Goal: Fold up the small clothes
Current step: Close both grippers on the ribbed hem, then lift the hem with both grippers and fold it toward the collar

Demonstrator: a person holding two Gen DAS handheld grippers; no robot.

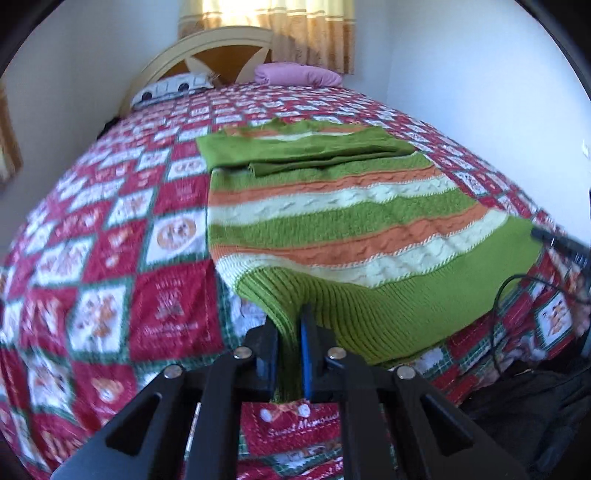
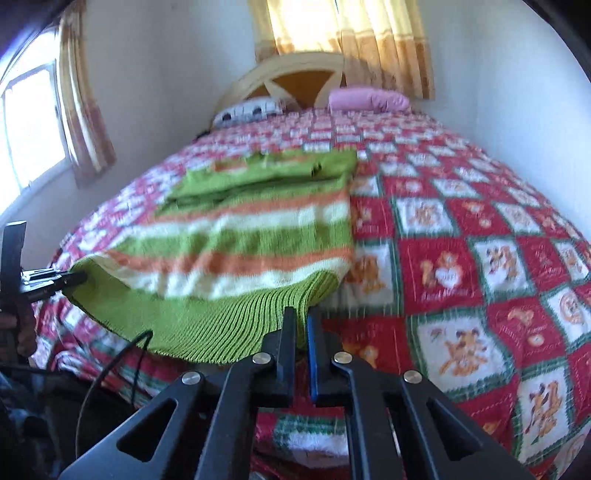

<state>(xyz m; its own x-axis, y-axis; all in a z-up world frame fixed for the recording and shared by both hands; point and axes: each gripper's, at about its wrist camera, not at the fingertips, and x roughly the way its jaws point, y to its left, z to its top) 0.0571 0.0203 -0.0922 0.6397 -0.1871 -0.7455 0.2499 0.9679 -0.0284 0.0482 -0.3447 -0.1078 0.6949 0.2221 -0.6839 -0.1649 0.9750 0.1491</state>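
Striped knit sweater (image 1: 343, 229) — green, orange, cream — is spread on a checked bedspread (image 1: 110, 258); its ribbed hem is pinched at 6 o'clock by the left gripper (image 1: 291, 332) and right gripper (image 2: 302, 325), both clamped narrow.

Daylight glows through the curtains (image 1: 273, 22) behind the headboard, washing them out to near white. In the right wrist view a window (image 2: 33, 125) at the left edge glares too. The bedspread (image 1: 110, 229) and sweater (image 2: 258, 229) are smeared by motion blur. Both fisheye pictures bend the bed into a dome and darken to black at the corners.
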